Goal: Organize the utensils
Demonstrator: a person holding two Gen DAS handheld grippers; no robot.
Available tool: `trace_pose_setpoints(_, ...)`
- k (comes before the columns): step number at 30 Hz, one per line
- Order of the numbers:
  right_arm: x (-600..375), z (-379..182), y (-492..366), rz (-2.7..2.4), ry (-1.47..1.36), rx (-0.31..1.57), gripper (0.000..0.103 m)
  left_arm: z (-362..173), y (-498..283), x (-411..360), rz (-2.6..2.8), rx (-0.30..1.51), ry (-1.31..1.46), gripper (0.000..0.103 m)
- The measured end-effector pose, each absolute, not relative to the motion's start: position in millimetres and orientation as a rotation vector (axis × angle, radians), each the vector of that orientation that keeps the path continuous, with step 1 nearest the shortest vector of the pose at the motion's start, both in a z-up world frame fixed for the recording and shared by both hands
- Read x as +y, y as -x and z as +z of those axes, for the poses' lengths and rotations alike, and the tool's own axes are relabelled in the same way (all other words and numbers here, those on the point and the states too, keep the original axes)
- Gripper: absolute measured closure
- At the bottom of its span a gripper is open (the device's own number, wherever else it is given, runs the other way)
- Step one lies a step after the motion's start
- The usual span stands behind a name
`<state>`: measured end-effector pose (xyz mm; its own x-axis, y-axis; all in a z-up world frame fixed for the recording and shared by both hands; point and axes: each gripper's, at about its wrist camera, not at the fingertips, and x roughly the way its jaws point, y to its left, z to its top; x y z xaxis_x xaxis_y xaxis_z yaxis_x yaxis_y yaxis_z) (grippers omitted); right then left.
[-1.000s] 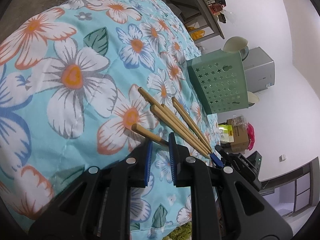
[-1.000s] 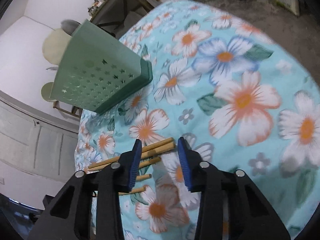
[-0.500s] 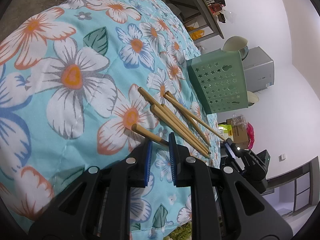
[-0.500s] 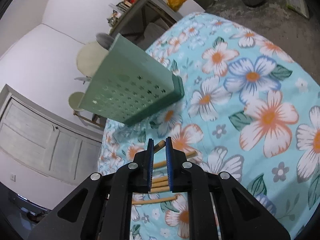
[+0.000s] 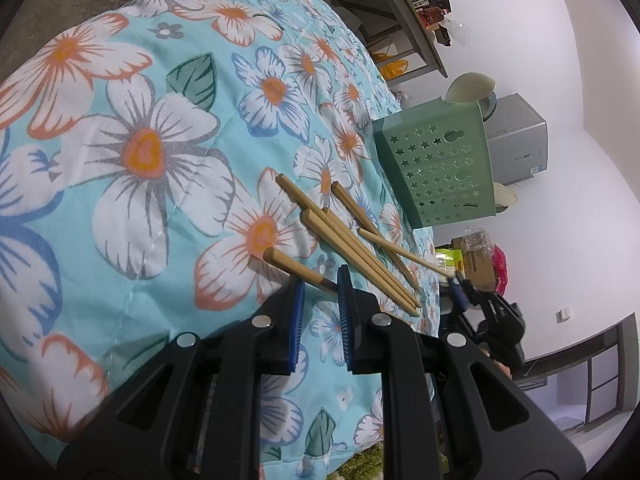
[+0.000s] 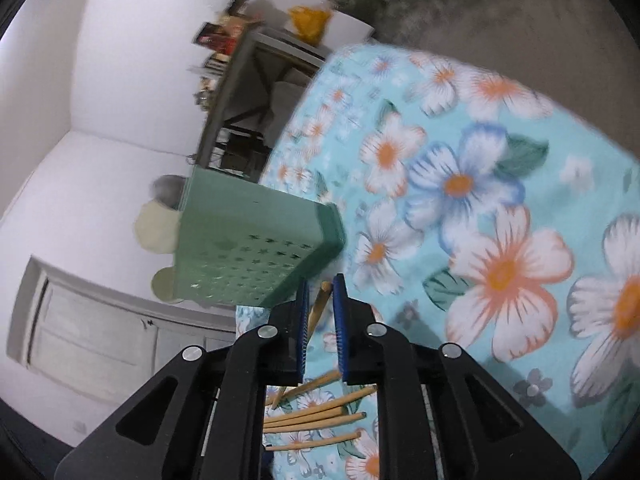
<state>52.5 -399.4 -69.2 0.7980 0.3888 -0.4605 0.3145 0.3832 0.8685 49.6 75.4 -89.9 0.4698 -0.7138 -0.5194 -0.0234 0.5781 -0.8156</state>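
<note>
A floral cloth (image 5: 140, 160) covers the table in a white-walled room. One green holder (image 5: 436, 168) at two o'clock; six chopsticks, seemingly. The right gripper (image 6: 319, 298), jaws just widening slightly, carries one chopstick (image 6: 320, 305); the left gripper (image 5: 319, 285), narrowly parted, holds nothing.

Cloth (image 5: 120, 208) light turquoise, printed with big white flowers with orange centres and orange or blue petal edges, plus dark green leaves. Chopsticks (image 5: 352, 248) tan wood colour. Holder (image 5: 436, 168) mint green with star-shaped cut-outs. Left gripper (image 5: 320, 292) and right gripper (image 6: 320, 300) black with blue ribbed pads. Wall (image 5: 560, 40) white.
</note>
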Motion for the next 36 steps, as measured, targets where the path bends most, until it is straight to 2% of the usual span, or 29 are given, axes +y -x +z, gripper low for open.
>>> trace_pose_setpoints(1, -399, -75, -54, 0.048, -1.230, 0.708, 0.064, -90, -50, 75, -0.495, 1.006, 0.869, 0.088)
trace_pose_setpoints(3, -395, -81, -55, 0.035, -1.239, 0.737, 0.055, -90, -50, 76, -0.496, 1.007, 0.869, 0.088)
trace_pose_setpoints(12, -384, -83, -51, -0.026, -1.276, 0.847, 0.052, -90, -50, 76, -0.496, 1.006, 0.869, 0.088)
trace_pose_setpoints(23, -376, -89, -42, -0.043, -1.293, 0.850, 0.053, -90, -50, 76, -0.496, 1.007, 0.869, 0.087)
trace_pose_setpoints(26, -372, -91, -50, -0.057, -1.289, 0.836, 0.057, -90, -50, 76, -0.495, 1.007, 0.868, 0.086)
trace_pose_setpoints(29, -372, -95, -52, -0.079, -1.301, 0.819, 0.068, -91, -50, 76, -0.495, 1.008, 0.868, 0.086)
trace_pose_setpoints(33, -376, -107, -49, -0.091, -1.361, 0.804, 0.089, -91, -50, 76, -0.496, 1.007, 0.867, 0.086)
trace_pose_setpoints(36, -381, -114, -46, -0.067, -1.423, 0.777, 0.092, -91, -50, 75, -0.494, 1.008, 0.866, 0.086)
